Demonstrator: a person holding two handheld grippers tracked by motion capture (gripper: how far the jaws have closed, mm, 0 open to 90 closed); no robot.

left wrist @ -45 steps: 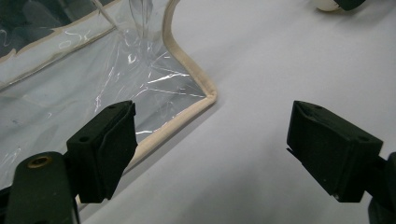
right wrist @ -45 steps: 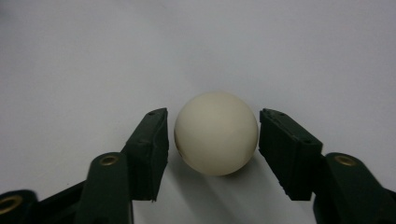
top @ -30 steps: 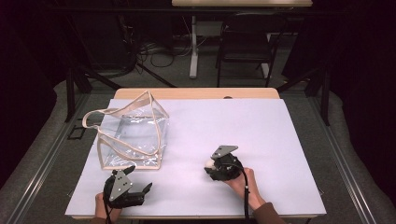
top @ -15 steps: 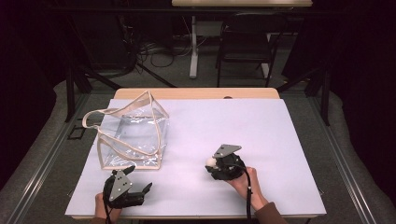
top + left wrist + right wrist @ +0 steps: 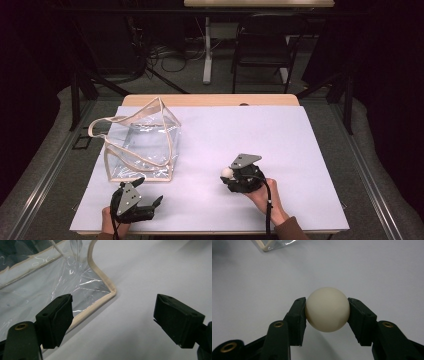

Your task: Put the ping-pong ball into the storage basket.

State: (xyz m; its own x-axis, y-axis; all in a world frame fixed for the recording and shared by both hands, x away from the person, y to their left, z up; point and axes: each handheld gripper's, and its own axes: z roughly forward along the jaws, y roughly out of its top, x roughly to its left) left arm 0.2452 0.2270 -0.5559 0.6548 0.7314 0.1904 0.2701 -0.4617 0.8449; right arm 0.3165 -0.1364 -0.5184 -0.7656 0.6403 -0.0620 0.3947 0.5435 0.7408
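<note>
right claw [image 5: 327,308] clamped a cream ball [image 5: 327,309] between its pads, just above the white worktop [image 5: 280,140], right of centre near the front edge. left claw [image 5: 113,320] stood wide, nothing in it, beside the near corner of the clear bag [image 5: 142,145] with beige trim. no lettering readable on ball or bag.

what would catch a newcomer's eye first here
A cream ball pinched in the right tongs, low over the white table. Next, the clear bag with beige trim, standing at the table's left, with the left tongs spread wide by its near corner.
</note>
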